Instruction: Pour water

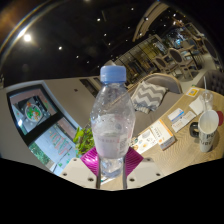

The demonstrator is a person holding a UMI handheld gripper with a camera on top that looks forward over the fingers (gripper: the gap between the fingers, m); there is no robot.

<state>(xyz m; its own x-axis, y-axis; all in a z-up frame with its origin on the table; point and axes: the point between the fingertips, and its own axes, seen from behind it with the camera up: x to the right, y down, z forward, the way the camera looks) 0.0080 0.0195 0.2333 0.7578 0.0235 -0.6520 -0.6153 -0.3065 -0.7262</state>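
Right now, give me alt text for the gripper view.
A clear plastic water bottle with a pale blue cap stands upright, held between the gripper's pink pads. Beyond it, a light wooden table holds printed leaflets and a cup.

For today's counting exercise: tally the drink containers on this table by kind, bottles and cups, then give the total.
Bottles: 1, the clear water bottle with a blue cap, held between the gripper fingers.
Cups: 1, the white cup on the table.
Total: 2

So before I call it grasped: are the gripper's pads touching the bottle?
Cannot tell. In the gripper view the bottle stands over the pink pads, but no contact or gap shows plainly.
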